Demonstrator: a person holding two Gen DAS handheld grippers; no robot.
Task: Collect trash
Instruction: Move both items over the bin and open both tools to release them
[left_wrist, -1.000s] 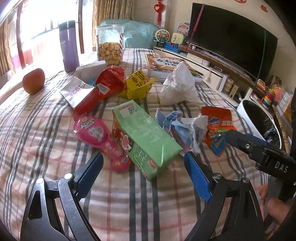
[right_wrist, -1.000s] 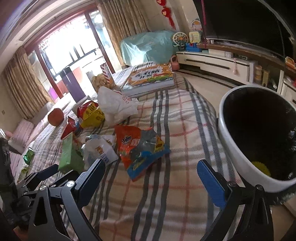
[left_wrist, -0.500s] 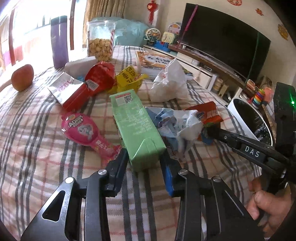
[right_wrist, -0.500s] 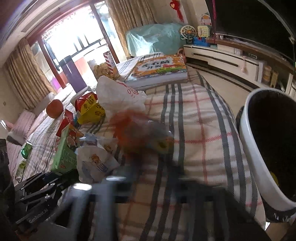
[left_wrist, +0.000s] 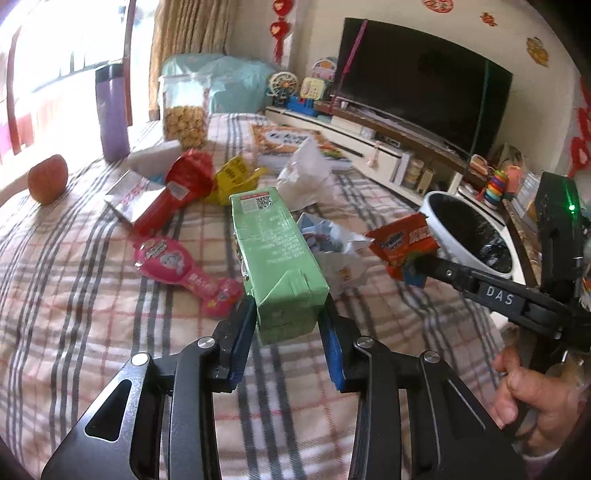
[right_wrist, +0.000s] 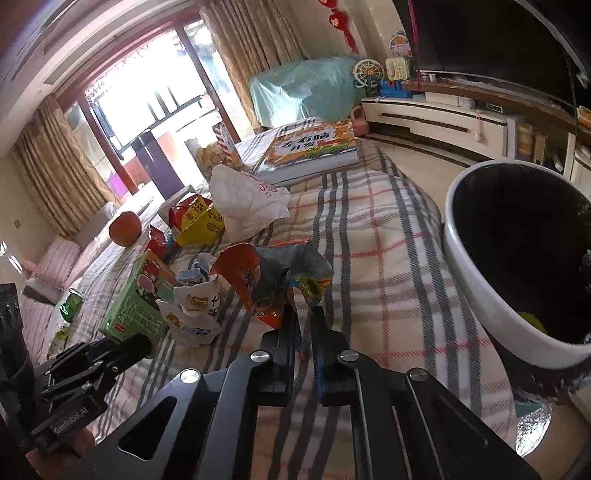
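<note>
The left tool (left_wrist: 288, 325) has its blue-padded jaws closed against the near end of a green drink carton (left_wrist: 275, 254), which points away from the camera and carries a white label with a QR code at its far end. The right tool (right_wrist: 304, 325) is pinched nearly closed on a crumpled orange snack wrapper (right_wrist: 258, 280); in the left wrist view that wrapper (left_wrist: 404, 240) hangs at the tip of the right tool's arm, which bears the letters "DAS", in front of the near rim of the white trash bin (left_wrist: 443, 218). A bare hand (left_wrist: 532, 398) grips that tool's handle at the lower right. In the right wrist view the left tool's body at the lower left reads "GenRobot.AI".

Both tools are over a desk covered with a plaid cloth (left_wrist: 92, 295). Just right of the carton lies a crumpled white and blue wrapper (left_wrist: 332, 243); just left lies a pink packet (left_wrist: 173, 262). Farther off are a red pouch (left_wrist: 177, 192), a yellow wrapper (left_wrist: 236, 177) and a white plastic bag (left_wrist: 306, 177). At the far left sit an apple (left_wrist: 48, 179), a purple tumbler (left_wrist: 110, 110) and a clear jar of biscuits (left_wrist: 184, 110). A picture book (right_wrist: 310, 147) lies at the far end. The bin (right_wrist: 465, 266), lined in black, stands to the right of the desk, its rim near the right tool.
</note>
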